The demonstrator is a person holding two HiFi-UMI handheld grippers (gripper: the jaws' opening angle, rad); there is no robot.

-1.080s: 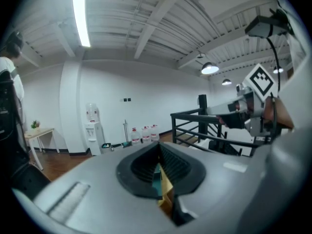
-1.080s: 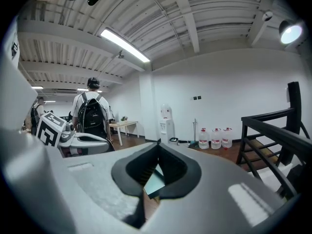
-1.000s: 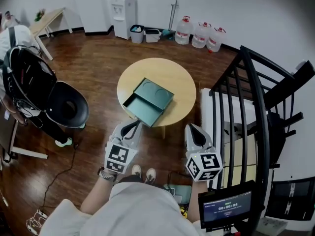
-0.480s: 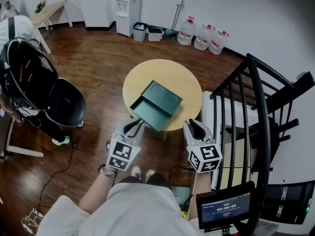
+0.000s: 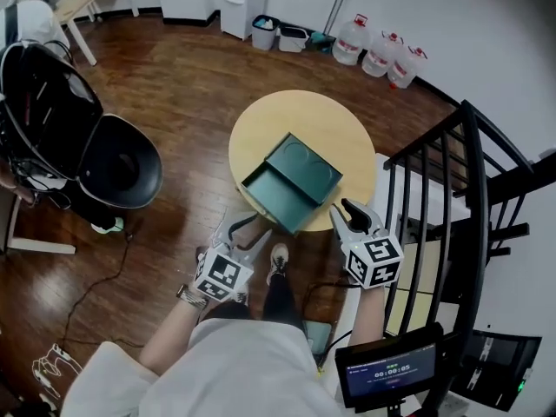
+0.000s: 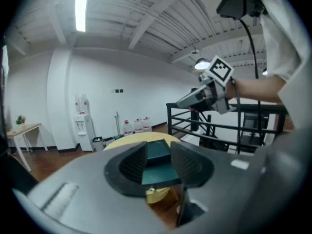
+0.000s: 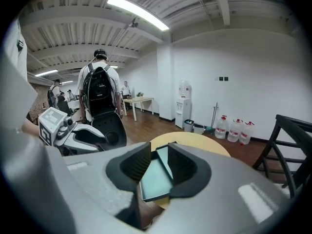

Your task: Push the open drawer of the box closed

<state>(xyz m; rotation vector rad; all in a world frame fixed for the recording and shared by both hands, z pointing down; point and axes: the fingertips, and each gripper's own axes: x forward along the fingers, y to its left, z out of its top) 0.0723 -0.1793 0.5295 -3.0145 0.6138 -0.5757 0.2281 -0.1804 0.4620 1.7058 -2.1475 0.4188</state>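
Now we look down on a dark wooden floor, and on it stands a round, pale wooden desk. Near its front edge lies the green box, flat, with two round marks on its top. Its drawer is pulled out toward us and to the left, and its front reaches the rim of the desk. We hold the left tongs near the drawer's front, apart from it. The right tongs hang beside the near right corner of the box. Both tongs are opening, their jaws wide apart, and they grip nothing; the box shows only farther off, beyond each gap.
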